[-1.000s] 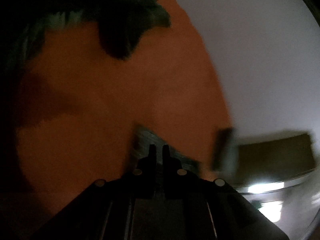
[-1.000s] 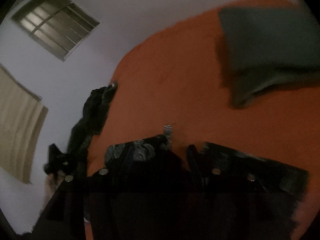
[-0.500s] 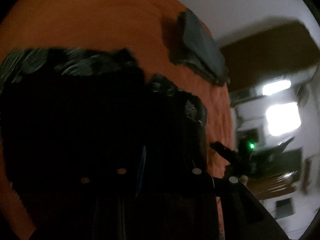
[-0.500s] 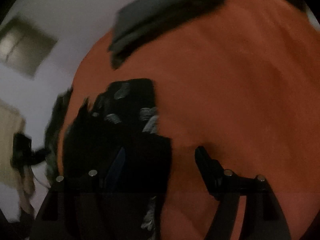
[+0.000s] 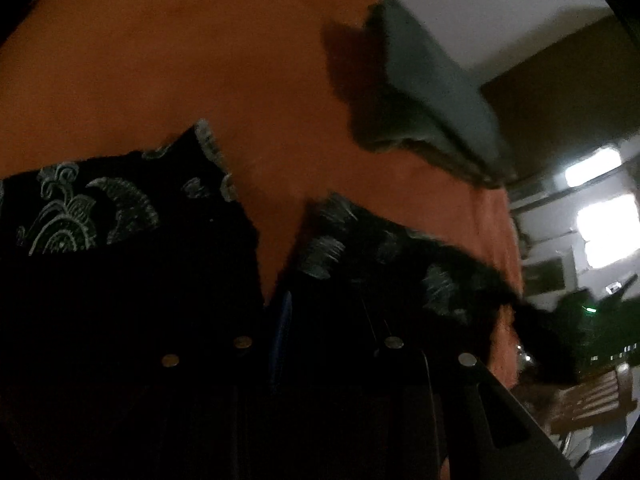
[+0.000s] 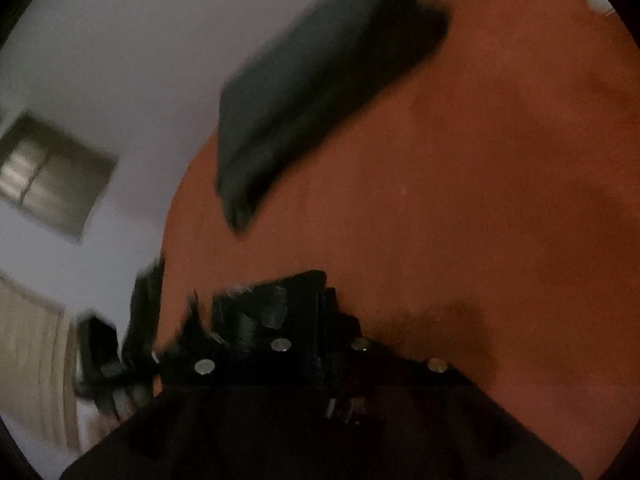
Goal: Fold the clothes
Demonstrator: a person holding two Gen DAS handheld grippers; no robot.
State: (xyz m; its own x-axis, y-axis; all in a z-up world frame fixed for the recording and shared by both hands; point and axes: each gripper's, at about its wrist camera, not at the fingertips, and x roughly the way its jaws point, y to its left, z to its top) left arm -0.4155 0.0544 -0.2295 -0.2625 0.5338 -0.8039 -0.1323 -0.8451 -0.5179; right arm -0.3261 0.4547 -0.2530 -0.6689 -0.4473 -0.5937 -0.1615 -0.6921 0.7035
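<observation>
Lying on the orange bed surface (image 5: 168, 80), the black garment with pale leaf print (image 5: 100, 216) fills the lower part of the left wrist view and covers the left hand-held gripper (image 5: 280, 320); the cloth parts into two flaps right in front of it, with a wedge of orange between them. Whether its jaws are wide or narrow cannot be told — the fingers are lost in dark fabric. In the right wrist view the right hand-held gripper (image 6: 320, 312) has its fingers drawn close together, a fold of the same garment bunched against their left side; a firm pinch cannot be confirmed. Farther off on the bed lies a folded grey-green garment (image 5: 432, 92), well apart from the black one. Beyond the bed's edge stand a pale wall (image 6: 120, 40) and a blurred window (image 6: 52, 176).
</observation>
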